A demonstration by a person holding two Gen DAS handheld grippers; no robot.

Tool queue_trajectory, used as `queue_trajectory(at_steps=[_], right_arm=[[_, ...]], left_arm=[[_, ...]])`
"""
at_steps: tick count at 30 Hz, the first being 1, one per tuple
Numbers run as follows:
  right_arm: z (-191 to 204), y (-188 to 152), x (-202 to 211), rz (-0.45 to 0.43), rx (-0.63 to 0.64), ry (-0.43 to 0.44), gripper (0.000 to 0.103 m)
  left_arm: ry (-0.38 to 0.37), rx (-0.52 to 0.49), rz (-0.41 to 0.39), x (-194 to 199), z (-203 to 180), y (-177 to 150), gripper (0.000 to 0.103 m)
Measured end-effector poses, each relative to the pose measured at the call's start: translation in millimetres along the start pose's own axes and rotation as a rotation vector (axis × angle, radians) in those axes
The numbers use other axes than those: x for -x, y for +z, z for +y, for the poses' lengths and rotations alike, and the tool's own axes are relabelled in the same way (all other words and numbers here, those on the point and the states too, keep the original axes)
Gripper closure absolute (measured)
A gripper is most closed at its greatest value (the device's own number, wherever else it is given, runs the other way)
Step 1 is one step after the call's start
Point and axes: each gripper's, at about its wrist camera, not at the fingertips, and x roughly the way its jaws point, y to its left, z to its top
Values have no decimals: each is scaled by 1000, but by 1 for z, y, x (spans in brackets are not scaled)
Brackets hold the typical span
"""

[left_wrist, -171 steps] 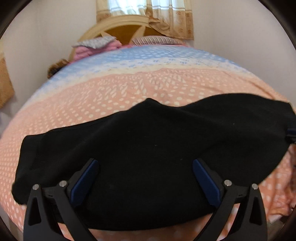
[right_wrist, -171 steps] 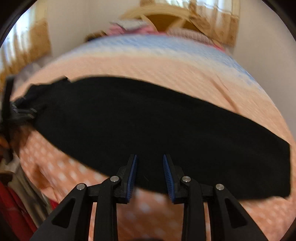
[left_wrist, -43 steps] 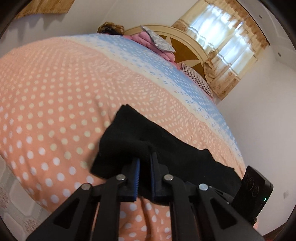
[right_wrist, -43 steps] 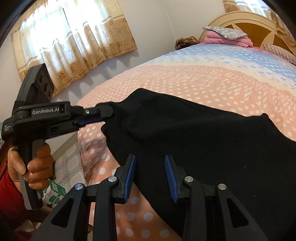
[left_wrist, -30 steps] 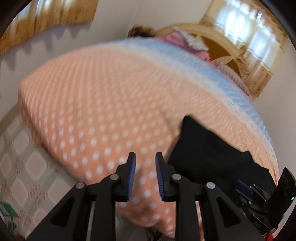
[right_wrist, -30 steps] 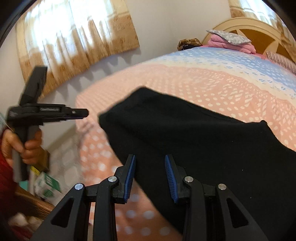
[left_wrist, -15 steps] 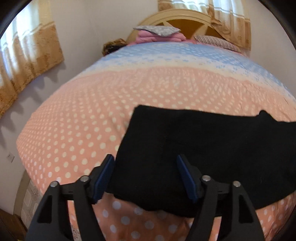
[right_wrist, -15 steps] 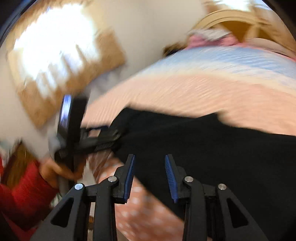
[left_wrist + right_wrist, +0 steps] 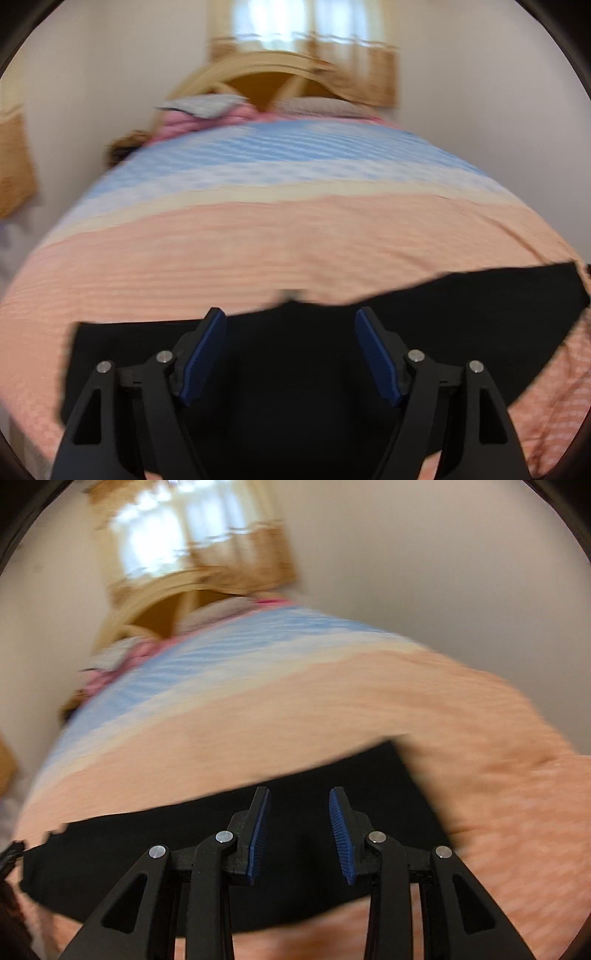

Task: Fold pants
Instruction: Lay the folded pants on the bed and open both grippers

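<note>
Here, between folds: black pants [image 9: 424, 332] lie flat across the bed's [image 9: 295, 240] near edge.
Left gripper [image 9: 291, 354] fingers are opening and the right gripper [image 9: 299, 830] fingers stand apart, both empty above the cloth; next, grasp the 3 o'clock end.

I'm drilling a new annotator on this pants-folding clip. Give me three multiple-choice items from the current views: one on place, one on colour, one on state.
1. The pants lie on:
A the floor
B the bedspread's peach near part
C the pillows

2. The pants are:
A black
B red
C white

3. The right gripper is:
A clamped on cloth
B out of view
C apart, holding nothing

Key:
1 B, the pants lie flat on the bedspread, below its blue band.
2 A, plainly black.
3 C, the right gripper shows a gap between its blue pads, no cloth pinched.
</note>
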Motion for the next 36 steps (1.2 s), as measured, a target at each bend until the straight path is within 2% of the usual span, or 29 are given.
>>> queue_trajectory(at_steps=[3, 5, 7, 10, 14, 16, 18, 21, 22, 24, 26, 28, 33, 36], right_arm=[[-49, 4, -8, 41, -54, -73, 68], [-72, 4, -11, 68, -79, -72, 68], [-77, 2, -15, 87, -91, -54, 68], [-81, -5, -25, 144, -120, 25, 68], [-84, -7, -32, 157, -125, 53, 57], [-82, -5, -33, 159, -157, 96, 50], [-83, -7, -33, 148, -184, 143, 42], [-71, -12, -33, 159, -134, 154, 41], [-61, -14, -33, 160, -80, 122, 41], [-49, -17, -33, 160, -11, 68, 43], [-44, -19, -32, 156, 12, 28, 63], [-44, -20, -29, 147, -8, 64, 83], [-41, -17, -20, 124, -22, 50, 88], [-27, -1, 3, 49, -5, 81, 89]], left_arm=[[-109, -41, 50, -8, -45, 2, 27], [-154, -67, 71, -10, -71, -2, 27], [-163, -112, 78, -8, -90, -5, 24], [-115, -170, 65, -13, -117, -9, 21], [-42, -207, 76, -24, -136, -15, 20], [-25, -185, 52, -22, -137, -16, 9], [-9, -163, 62, -22, -133, -14, 5], [-8, -146, 74, -29, -138, -13, 4], [-3, -150, 74, -32, -140, -12, 2], [20, -165, 65, -32, -143, -14, 0], [30, -175, 61, -34, -144, -14, 0], [27, -169, 64, -35, -143, -14, 0], [-25, -136, 103, -34, -136, -12, 0], [-41, -122, 80, -22, -125, -7, 0]])
